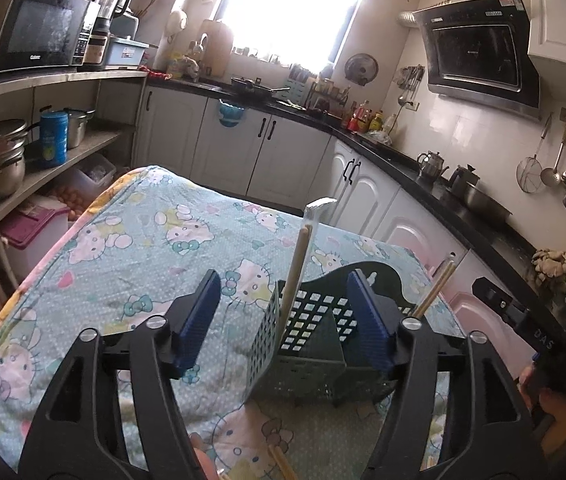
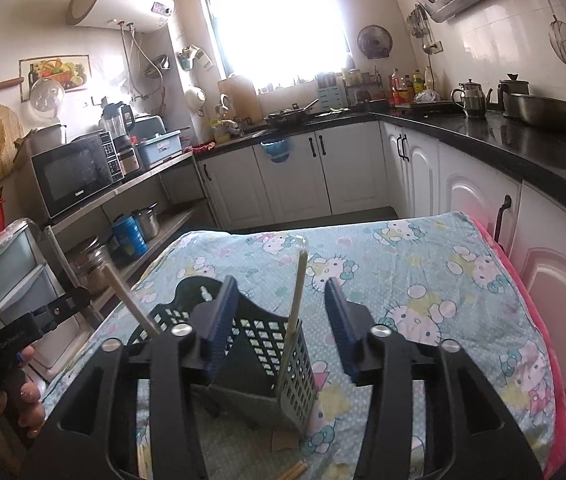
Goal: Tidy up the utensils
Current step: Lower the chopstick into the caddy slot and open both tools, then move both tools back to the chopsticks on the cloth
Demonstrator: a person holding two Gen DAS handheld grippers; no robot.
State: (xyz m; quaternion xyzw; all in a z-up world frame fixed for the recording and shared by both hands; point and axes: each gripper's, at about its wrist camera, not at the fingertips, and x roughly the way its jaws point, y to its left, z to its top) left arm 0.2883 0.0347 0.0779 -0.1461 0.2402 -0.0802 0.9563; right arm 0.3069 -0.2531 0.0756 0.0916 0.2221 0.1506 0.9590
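Closest to the lens in both wrist views are the black arms and blue pads. The left hand-held gripper [image 1: 283,316] has its pads spread apart with nothing pinched, and the right hand-held gripper [image 2: 283,328] is the same: jaws apart, pads not pressing on anything.

Right at the bottom edge, a couple of wooden chopstick ends [image 1: 281,464] lie loose on the cloth, also visible from the right side [image 2: 295,470].

Just past the fingertips sits the utensil holder [image 1: 307,344], a dark perforated plastic caddy with a lighter grey side panel, standing upright on the table [image 1: 123,248], which is covered in a blue cartoon-cat cloth. In the left view the holder sits partly between the pads, with the right-hand pad overlapping it; in the right view [image 2: 259,356] it's between the pads too, leaning toward the left one. No pad actually touches it as far as I can tell.

Standing in the holder: a pale chopstick [image 1: 295,268] next to a clear-handled utensil with a metal end [image 1: 319,206], both tilted slightly. Another pair of chopsticks [image 1: 437,288] leans out of the far compartment.

A hand [image 2: 27,404] grips the other tool's handle at the left edge of the right view.

Further back: white cabinets, black worktop, a microwave [image 1: 43,28] on the shelf, and a bright window.
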